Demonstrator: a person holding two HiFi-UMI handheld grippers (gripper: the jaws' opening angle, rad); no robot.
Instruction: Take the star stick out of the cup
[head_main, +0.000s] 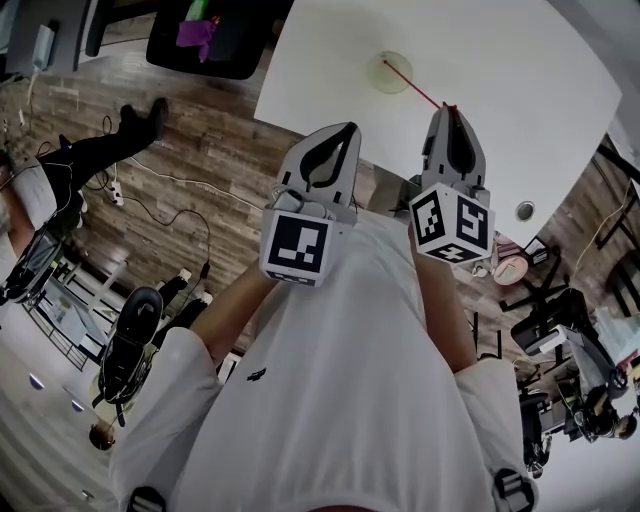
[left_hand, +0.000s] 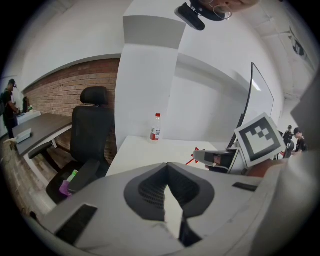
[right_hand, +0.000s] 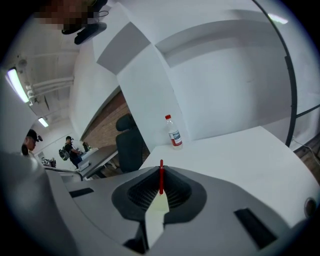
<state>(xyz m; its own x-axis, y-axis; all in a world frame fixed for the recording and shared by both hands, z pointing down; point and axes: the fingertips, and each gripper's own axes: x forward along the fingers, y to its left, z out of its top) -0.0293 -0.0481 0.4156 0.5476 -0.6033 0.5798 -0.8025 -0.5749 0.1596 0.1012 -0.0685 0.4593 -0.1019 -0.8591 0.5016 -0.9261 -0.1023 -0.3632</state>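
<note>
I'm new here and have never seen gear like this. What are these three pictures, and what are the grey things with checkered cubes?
No robot here: a person holds a two-jaw gripper in each hand; the marker cubes belong to them. The head view comes from a camera on the person's head, looking down on a white table. The other two come from cameras riding on the grippers, looking along their jaws. On the table stand a clear cup and, farther off, a bottle. A red star stick leans out of the cup. The right gripper is closed on its upper end; the lower end is in the cup. The left gripper is shut on nothing.
</note>
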